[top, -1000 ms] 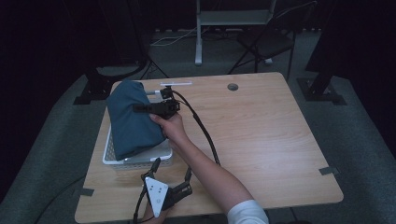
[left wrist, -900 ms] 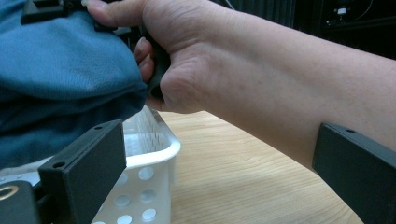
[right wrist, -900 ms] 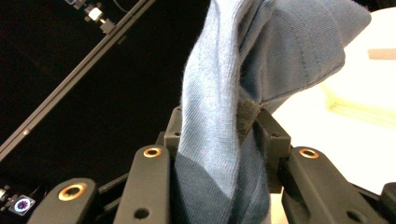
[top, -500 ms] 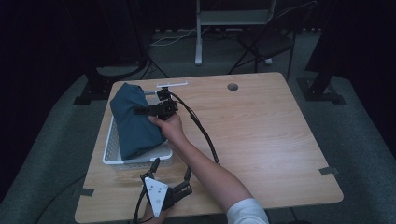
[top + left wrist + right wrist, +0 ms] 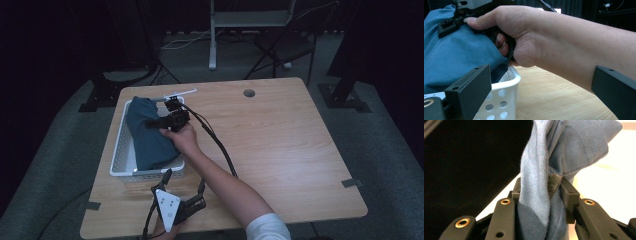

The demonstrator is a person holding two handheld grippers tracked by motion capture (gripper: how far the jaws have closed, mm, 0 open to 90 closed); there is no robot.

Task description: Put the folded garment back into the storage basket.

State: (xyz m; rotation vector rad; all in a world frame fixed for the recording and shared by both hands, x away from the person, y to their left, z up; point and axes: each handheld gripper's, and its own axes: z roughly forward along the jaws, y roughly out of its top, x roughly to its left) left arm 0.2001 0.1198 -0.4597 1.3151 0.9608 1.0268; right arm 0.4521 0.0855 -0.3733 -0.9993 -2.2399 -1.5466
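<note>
A white basket [image 5: 120,165] with round holes in its walls stands near the left edge of the counter [image 5: 300,150], reaching from the far left corner toward the near edge. In it lies a blue cloth [image 5: 150,140], bunched and folded, filling most of the basket and rising above its rim. The cloth is soft, plain blue knit with a stitched hem, and one gathered fold is twisted into a thick rope. The right gripper [image 5: 152,123] reaches over the basket from its right side, its jaws clenched on that twisted fold. The left gripper [image 5: 182,184] rests at the near edge of the counter just in front of the basket, its jaws released and spread wide, holding nothing.
</note>
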